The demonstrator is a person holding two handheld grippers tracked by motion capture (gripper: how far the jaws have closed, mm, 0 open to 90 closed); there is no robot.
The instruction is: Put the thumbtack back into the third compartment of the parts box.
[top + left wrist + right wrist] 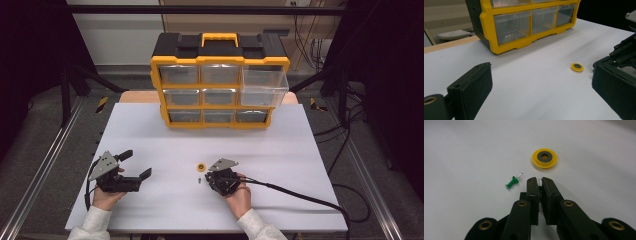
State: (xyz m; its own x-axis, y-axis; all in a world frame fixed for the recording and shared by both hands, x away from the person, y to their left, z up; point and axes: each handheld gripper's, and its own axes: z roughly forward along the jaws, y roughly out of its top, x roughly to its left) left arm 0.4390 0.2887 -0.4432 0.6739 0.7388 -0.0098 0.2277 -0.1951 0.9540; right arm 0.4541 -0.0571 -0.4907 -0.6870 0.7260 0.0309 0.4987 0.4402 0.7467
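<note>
Pushpin, green, held (539,188): pinched between the fingers (548,192) of my right gripper (539,180), which stand almost together. A sliver of green and the steel tip show in the gap. The grip is low over the desk (280,150), by my reading so the pin can be lifted clear without rolling.

Pushpin, green, loose (512,182): lying on its side just left of those fingertips, point aimed up and away, not touched.

Disc, yellow, dark ring at centre (544,158): flat on the desk just beyond the fingertips, apart from both pins.

Organiser, yellow and black (220,75): at the far edge of the desk, upper right drawer pulled out, probably to take small items.

Left gripper (135,164): fingers wide, nothing between them, parked at the near left, well away from the pins, apparently waiting its turn.
</note>
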